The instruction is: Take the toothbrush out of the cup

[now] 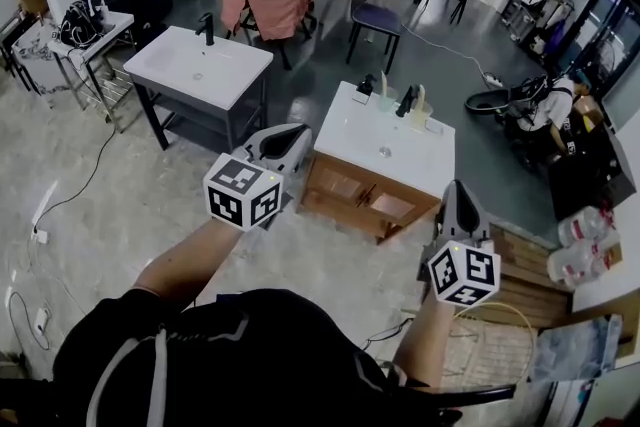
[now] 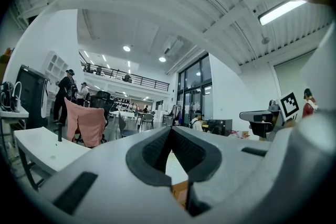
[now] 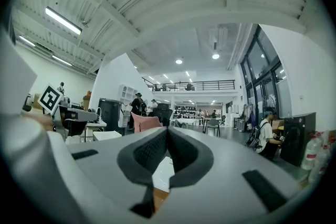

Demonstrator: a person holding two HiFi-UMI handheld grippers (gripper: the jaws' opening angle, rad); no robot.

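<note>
left gripper (image 1: pixel 290 137) and right gripper (image 1: pixel 457 191) are both held level, fingers pressed together, nothing between them; same in the left gripper view (image 2: pixel 171 131) and the right gripper view (image 3: pixel 167 131). both are well short of the white sink top on a wooden cabinet (image 1: pixel 350 130). on its far edge a small dark cup (image 1: pixel 365 89) sits left of the black faucet (image 1: pixel 405 102) and a pale cup (image 1: pixel 421 109) right of it. a thin pale stick (image 1: pixel 372 78) stands in the dark cup; too small to tell if it is the toothbrush.
</note>
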